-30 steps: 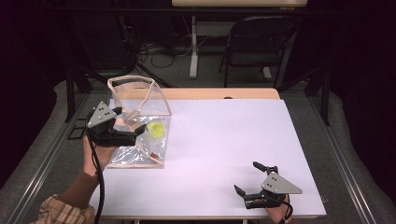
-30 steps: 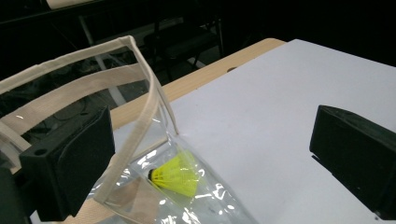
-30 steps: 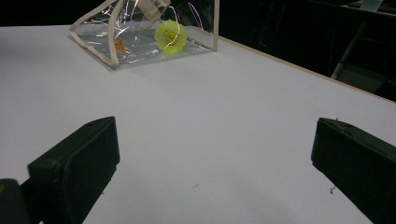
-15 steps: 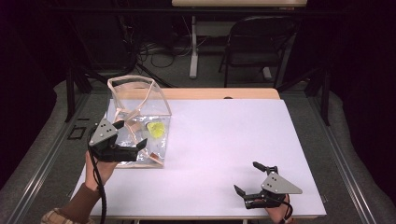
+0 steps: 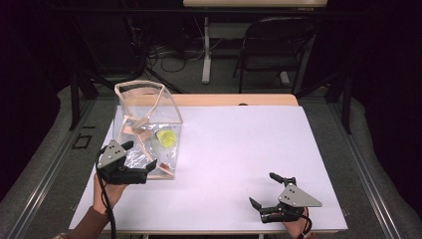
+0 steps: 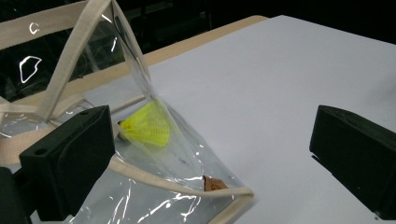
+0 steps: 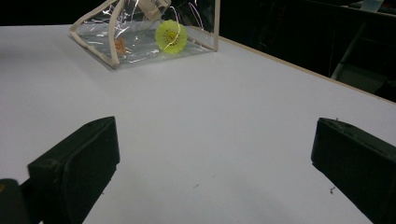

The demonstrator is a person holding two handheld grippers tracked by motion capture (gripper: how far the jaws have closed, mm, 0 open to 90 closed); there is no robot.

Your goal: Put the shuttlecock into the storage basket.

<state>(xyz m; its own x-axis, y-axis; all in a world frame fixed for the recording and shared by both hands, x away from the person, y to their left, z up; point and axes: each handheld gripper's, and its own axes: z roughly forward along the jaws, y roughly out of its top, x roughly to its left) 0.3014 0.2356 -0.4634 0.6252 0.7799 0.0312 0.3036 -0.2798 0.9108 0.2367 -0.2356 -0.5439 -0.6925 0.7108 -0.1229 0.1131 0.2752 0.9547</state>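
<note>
A clear plastic bag (image 5: 149,107) with beige trim stands at the table's left, with a yellow shuttlecock (image 5: 165,139) inside it. My left gripper (image 5: 139,155) is open at the bag's near lower edge. In the left gripper view the bag's front corner (image 6: 233,193) and the shuttlecock (image 6: 147,126) lie between the wide jaws of the left gripper (image 6: 210,158), which grip nothing. My right gripper (image 5: 263,189) rests open near the front right edge. In the right gripper view the bag (image 7: 112,37) and shuttlecock (image 7: 171,36) lie far ahead of the right gripper (image 7: 212,158).
The white table top (image 5: 239,149) stretches between the two grippers. A small brown tag (image 6: 212,184) sits in the bag's front corner. A dark chair (image 5: 271,45) and cables stand on the floor beyond the table's far wooden edge (image 5: 224,99).
My left gripper has drawn back toward the person, from beside the bag's middle to its near lower edge. The bag stays standing. The right gripper has not moved.
</note>
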